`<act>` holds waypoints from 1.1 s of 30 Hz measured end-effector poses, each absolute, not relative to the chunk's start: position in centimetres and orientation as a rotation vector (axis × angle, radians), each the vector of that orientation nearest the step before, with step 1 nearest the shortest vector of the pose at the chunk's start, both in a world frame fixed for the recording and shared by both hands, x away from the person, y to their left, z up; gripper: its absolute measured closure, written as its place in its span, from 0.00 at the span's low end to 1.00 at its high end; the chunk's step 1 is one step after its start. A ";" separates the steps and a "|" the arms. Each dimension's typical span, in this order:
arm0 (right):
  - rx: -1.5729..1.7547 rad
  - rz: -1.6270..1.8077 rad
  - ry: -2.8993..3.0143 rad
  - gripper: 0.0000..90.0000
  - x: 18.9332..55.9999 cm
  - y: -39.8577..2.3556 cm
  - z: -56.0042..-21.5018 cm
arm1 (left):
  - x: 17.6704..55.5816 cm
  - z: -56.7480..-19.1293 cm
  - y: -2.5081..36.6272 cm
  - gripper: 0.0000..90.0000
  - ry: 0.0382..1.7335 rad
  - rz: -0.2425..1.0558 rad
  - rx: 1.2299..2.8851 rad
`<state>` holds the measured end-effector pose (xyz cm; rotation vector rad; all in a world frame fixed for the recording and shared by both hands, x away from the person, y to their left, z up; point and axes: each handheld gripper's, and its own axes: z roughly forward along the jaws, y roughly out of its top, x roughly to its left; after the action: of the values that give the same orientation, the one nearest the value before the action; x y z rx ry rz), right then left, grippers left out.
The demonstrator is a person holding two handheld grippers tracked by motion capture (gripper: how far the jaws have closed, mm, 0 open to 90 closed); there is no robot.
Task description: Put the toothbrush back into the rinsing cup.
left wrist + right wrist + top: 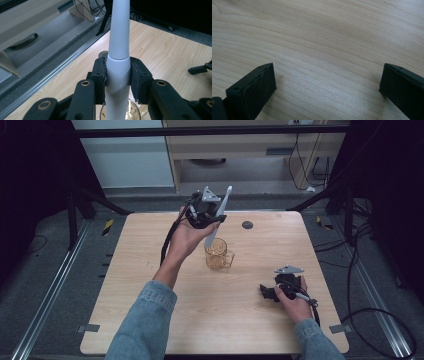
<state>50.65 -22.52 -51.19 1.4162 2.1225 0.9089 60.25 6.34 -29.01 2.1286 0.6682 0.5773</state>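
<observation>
The left tool (117, 75) pinches a long, tapering white plastic handle (119, 45) between its black pads, holding it tilted above the pale wooden surface (150, 270), its lower end dipping into a clear amber glass mug (218, 255) that stands near the middle. The right tool (327, 82) rests low on the surface, well apart from the mug, its jaws spread wide with only bare wood between them.
</observation>
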 end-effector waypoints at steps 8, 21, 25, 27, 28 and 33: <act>1.408 0.905 2.121 0.01 50.7 -22.6 -51.2 | 60.9 -29.8 5.4 0.75 0.644 0.562 2.140; 1.408 0.905 2.121 0.01 50.7 -22.5 -51.2 | 61.2 -30.4 4.9 0.75 0.640 0.550 2.157; 1.408 0.905 2.121 0.01 50.7 -22.5 -51.2 | 61.3 -30.6 4.8 0.75 0.643 0.547 2.156; 1.408 0.905 2.122 0.01 50.7 -22.6 -51.2 | 61.4 -30.8 4.8 0.75 0.645 0.547 2.157; 1.407 0.905 2.121 0.01 50.7 -22.6 -51.2 | 61.4 -30.8 4.8 0.75 0.646 0.544 2.157; 1.407 0.905 2.121 0.01 50.7 -22.6 -51.2 | 61.7 -31.0 4.8 0.75 0.650 0.543 2.155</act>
<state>50.68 -22.55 -51.23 1.4067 2.1214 0.9048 61.68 4.81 -31.02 2.1555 0.6501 0.5425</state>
